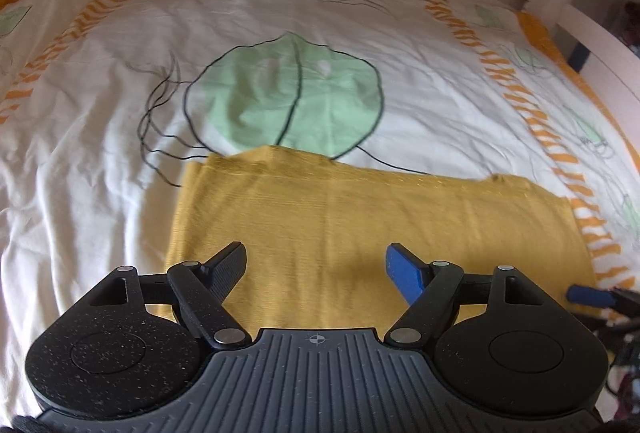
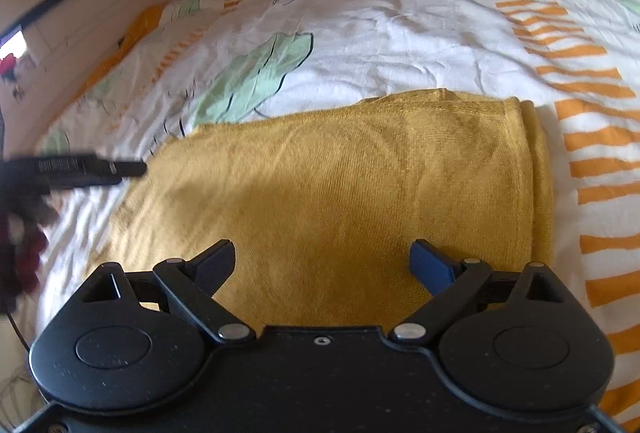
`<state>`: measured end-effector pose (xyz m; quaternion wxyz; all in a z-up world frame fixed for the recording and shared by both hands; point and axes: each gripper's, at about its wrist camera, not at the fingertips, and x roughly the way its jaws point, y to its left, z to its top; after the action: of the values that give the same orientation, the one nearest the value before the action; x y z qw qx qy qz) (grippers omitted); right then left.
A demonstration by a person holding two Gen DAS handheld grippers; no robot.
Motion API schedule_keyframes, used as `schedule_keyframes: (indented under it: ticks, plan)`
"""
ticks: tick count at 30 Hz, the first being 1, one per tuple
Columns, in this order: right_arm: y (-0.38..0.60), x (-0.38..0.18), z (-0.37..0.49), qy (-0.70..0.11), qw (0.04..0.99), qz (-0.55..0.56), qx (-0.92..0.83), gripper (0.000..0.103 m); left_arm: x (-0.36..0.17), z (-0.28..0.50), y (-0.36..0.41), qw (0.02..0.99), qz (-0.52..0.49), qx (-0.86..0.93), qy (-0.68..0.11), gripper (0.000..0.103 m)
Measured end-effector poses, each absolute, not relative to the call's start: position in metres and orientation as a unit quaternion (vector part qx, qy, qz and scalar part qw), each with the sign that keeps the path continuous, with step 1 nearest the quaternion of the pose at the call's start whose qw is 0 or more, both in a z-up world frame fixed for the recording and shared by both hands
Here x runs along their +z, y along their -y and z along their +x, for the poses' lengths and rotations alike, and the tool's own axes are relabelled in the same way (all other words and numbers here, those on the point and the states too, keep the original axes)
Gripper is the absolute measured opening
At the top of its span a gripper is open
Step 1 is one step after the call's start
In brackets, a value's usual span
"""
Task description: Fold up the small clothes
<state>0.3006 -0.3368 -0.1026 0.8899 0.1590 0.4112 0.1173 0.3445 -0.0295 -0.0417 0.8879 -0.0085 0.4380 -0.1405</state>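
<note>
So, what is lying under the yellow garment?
The yellow garment lies on the white bed cover printed with green leaves and orange stripes. One large leaf passes under its far edge. Anything else beneath is covered.

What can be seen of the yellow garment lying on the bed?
The yellow garment is a mustard, fine-ribbed knit, lying flat on the printed bedsheet in a roughly rectangular, already folded shape. In the right wrist view its right side shows a doubled, layered edge, and the surface is mostly smooth with slight ripples. Both the left gripper and right gripper are open over its near edge, holding nothing; contact cannot be told.
</note>
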Motion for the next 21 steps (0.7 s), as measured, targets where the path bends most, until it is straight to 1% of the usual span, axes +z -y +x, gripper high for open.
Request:
schedule_keyframes:
  ticks: [2,4,9,17,21]
  plan:
    - [0.343,-0.101,0.300,-0.406,0.889,0.180,0.115,0.101,-0.045,0.342,0.045,0.886,0.018,-0.143,-0.440,0.076]
    - [0.349,-0.098,0.300,-0.401,0.889,0.191,0.112,0.102,-0.048,0.340,0.059,0.886,0.032,-0.145,-0.439,0.076]
    - [0.357,-0.089,0.297,-0.384,0.897,0.194,0.102,0.103,-0.054,0.338,0.086,0.891,0.055,-0.142,-0.428,0.080]
    - [0.374,-0.080,0.296,-0.368,0.903,0.205,0.085,0.103,-0.069,0.343,0.111,0.887,0.065,-0.127,-0.440,0.082]
    - [0.384,-0.076,0.294,-0.359,0.905,0.215,0.074,0.103,-0.084,0.346,0.118,0.876,0.070,-0.120,-0.462,0.090]
